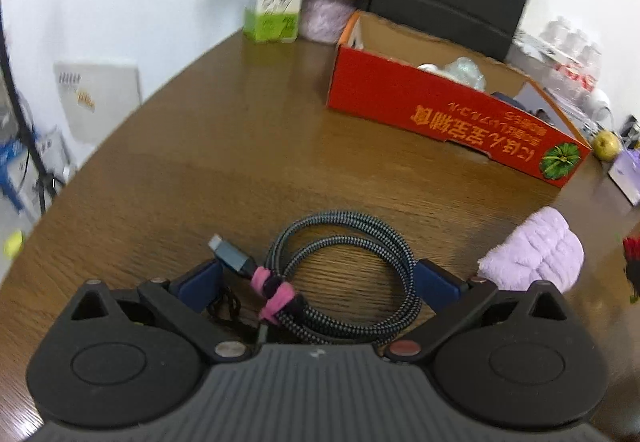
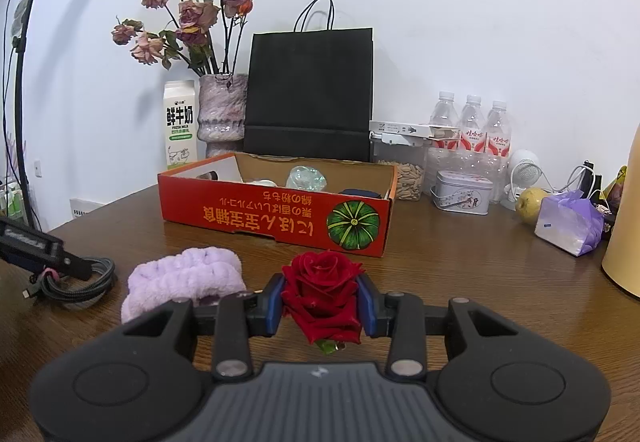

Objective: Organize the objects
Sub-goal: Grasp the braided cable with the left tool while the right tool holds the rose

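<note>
The right hand-held gripper (image 2: 322, 306) is closed on a red rose bloom (image 2: 322, 292), its blue pads pressing the petals from both sides, held near the front of the brown wooden desk (image 2: 460, 266). Just left of it lies a fluffy lilac cloth band (image 2: 180, 282), and farther left a coiled grey braided cable (image 1: 344, 274) bound with a pink tie. The left hand-held gripper (image 1: 320, 278) is spread wide, with its blue fingers (image 1: 200, 282) on either side of that cable, which rests on the desk. Beyond, in the middle of the desk, stands an open red cardboard box (image 2: 276, 214) with orange lettering, holding a few small items; a black paper bag (image 2: 310, 94) stands behind it by the wall
</note>
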